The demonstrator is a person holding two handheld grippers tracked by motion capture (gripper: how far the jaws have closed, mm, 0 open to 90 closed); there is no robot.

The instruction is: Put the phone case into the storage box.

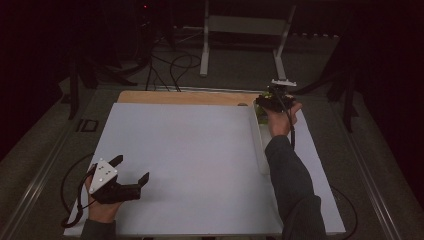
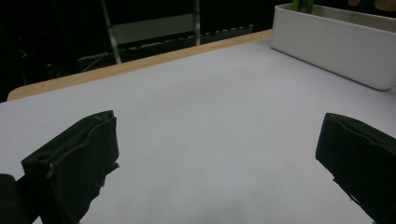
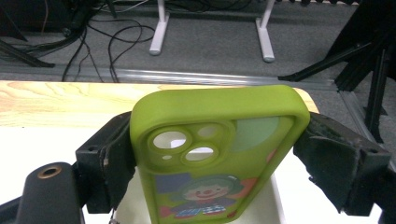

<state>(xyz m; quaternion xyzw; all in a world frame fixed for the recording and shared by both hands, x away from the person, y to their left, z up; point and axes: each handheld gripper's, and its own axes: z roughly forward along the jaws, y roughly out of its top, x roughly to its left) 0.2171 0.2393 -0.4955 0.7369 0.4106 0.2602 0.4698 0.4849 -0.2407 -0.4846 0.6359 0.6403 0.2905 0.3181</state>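
My right claw [image 3: 217, 154] grips a green phone case [image 3: 219, 158] by its two long sides, holding it above the white bin [image 1: 261, 145] at about two o'clock on the tabletop [image 1: 200, 150]. My left claw [image 1: 131, 170], at eight o'clock, is spread wide with nothing in it.
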